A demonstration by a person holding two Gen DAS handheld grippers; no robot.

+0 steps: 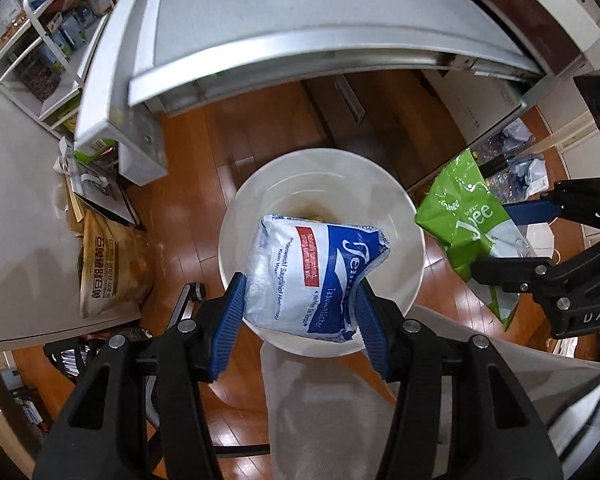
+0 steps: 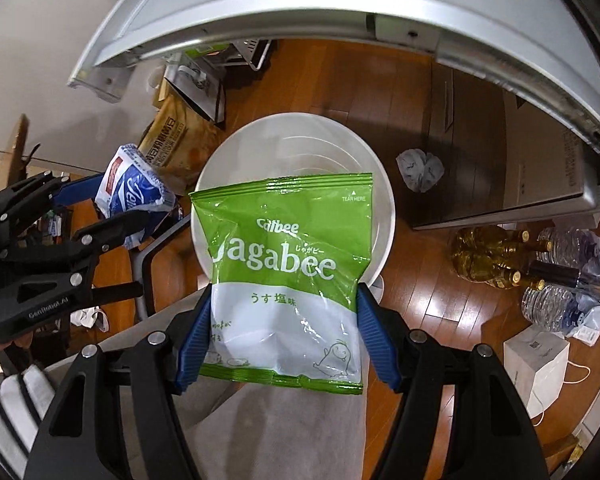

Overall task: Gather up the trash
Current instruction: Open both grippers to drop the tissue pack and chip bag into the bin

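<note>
My left gripper (image 1: 300, 300) is shut on a blue and white tissue packet (image 1: 312, 272) and holds it over the open white bin (image 1: 404, 216) on the floor. My right gripper (image 2: 284, 320) is shut on a green Jagabee snack bag (image 2: 288, 264) and holds it above the same white bin (image 2: 380, 184). In the left wrist view the green snack bag (image 1: 460, 224) hangs to the right of the bin in the right gripper (image 1: 512, 240). In the right wrist view the tissue packet (image 2: 132, 188) and left gripper (image 2: 112, 208) are at the bin's left.
A grey table edge (image 1: 300, 60) overhangs the far side. A brown flour bag (image 1: 108, 264) leans at the left wall. A crumpled grey wad (image 2: 420, 168), glass bottles (image 2: 496, 260), plastic bottles (image 2: 560, 304) and a white box (image 2: 536, 364) lie on the wooden floor at right.
</note>
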